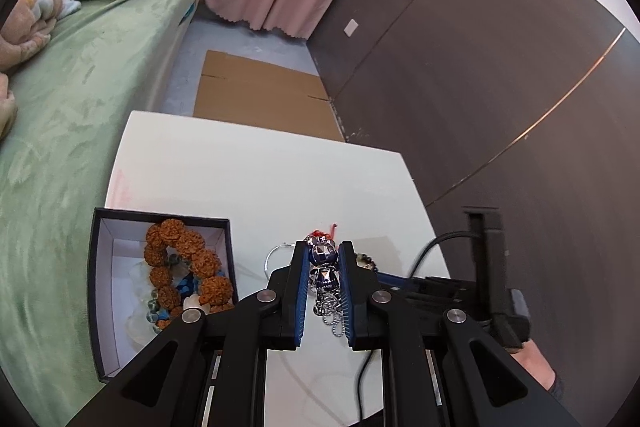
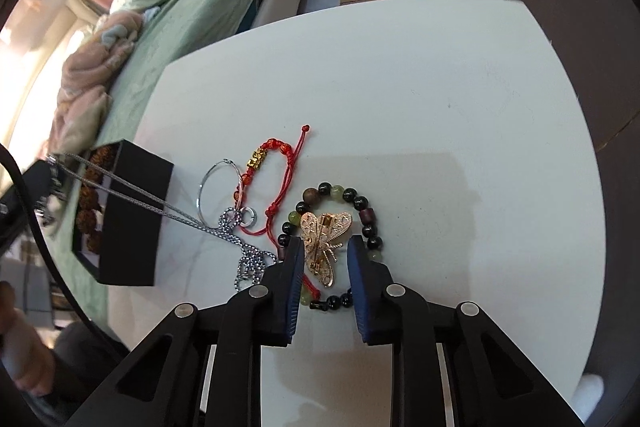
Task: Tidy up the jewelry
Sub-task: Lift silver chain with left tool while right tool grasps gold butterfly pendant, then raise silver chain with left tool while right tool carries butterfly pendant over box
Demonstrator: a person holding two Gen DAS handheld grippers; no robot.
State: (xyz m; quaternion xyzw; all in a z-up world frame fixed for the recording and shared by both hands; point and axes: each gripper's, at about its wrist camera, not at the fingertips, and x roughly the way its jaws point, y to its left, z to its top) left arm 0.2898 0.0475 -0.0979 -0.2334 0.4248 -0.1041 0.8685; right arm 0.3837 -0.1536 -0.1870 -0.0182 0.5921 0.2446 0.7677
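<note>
- The left gripper (image 1: pixel 324 261) is clenched on a blue faceted bear pendant (image 1: pixel 323 263). Its ball chain (image 1: pixel 330 311) hangs slack beneath the pads, and a second silver chain (image 2: pixel 132 193) runs taut from the pendant toward the table, which suggests the necklace is only partly lifted.
- The jewelry box (image 1: pixel 160 223), dark outside and white inside, stands at the table's left edge, just beside the left gripper. It already contains a brown seed-bead bracelet (image 1: pixel 188 267) and some pale and blue beads, so it appears to be the collection point.
- The right gripper (image 2: pixel 323 251) points steeply down at a gold butterfly brooch (image 2: pixel 326 235). The brooch lies pin-side up inside the ring of a dark and green bead bracelet (image 2: pixel 352 203).
- The right pads straddle the brooch's lower wing. A gap shows on the right side, so the brooch is bracketed, not yet visibly clamped.
- Unsorted on the white table (image 2: pixel 440 87): a red cord bracelet (image 2: pixel 276 163) with gold beads, and a silver bangle (image 2: pixel 216 183), both left of the brooch.
- Judgement: closing on the thin wing edge risks catching a bracelet bead as well.
</note>
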